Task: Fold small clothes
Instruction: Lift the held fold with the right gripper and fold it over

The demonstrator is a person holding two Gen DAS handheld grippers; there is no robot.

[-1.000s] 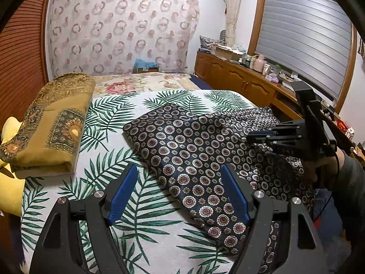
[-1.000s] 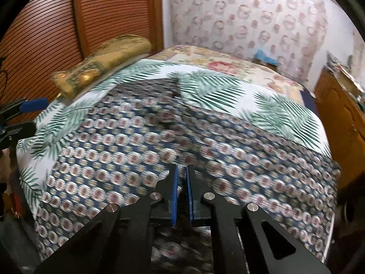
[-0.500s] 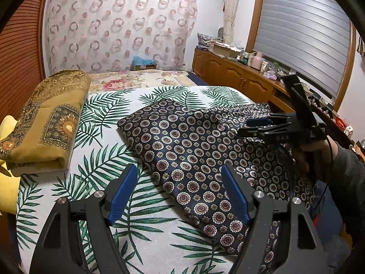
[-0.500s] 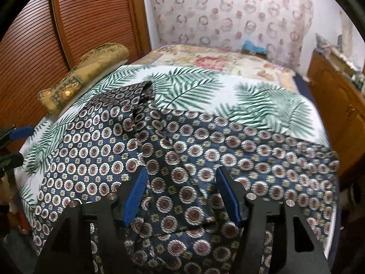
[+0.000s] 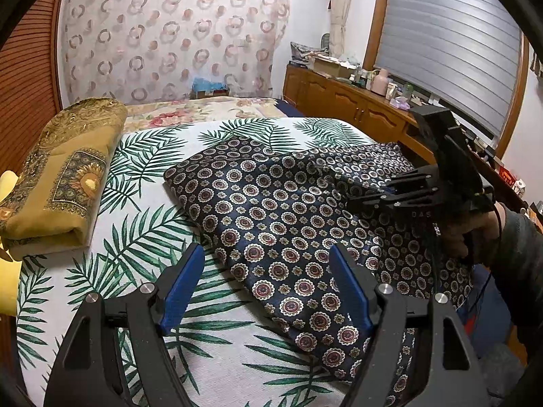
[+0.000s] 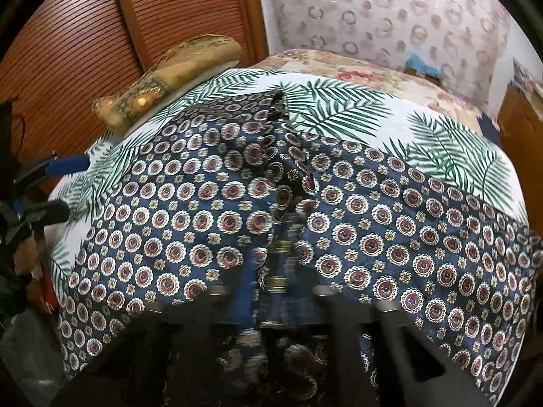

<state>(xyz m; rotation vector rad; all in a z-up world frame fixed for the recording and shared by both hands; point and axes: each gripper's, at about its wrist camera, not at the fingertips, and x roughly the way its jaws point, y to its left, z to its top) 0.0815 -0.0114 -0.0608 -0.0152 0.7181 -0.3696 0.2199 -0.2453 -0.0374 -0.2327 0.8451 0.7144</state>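
A navy garment (image 5: 271, 203) printed with round medallions lies spread on the palm-leaf bed sheet (image 5: 152, 210). My left gripper (image 5: 266, 291) hovers open over its near edge, with nothing between the blue pads. My right gripper (image 5: 353, 200), held by a hand at the right, is low on the cloth. In the right wrist view the right gripper (image 6: 271, 291) is blurred. Its jaws are closing, and a raised fold of the garment (image 6: 373, 230) stands pinched between them. The left gripper (image 6: 44, 186) shows at that view's far left edge.
A folded mustard-gold cloth (image 5: 64, 169) lies at the bed's left side, beside a slatted wooden door (image 6: 101, 34). A wooden cabinet (image 5: 356, 108) with clutter on top runs along the right wall under a shuttered window. A patterned curtain hangs behind the bed.
The right gripper opened wide half a second ago, sank onto the garment and has closed on a fold at its middle. The left gripper has stayed open and nearly still.
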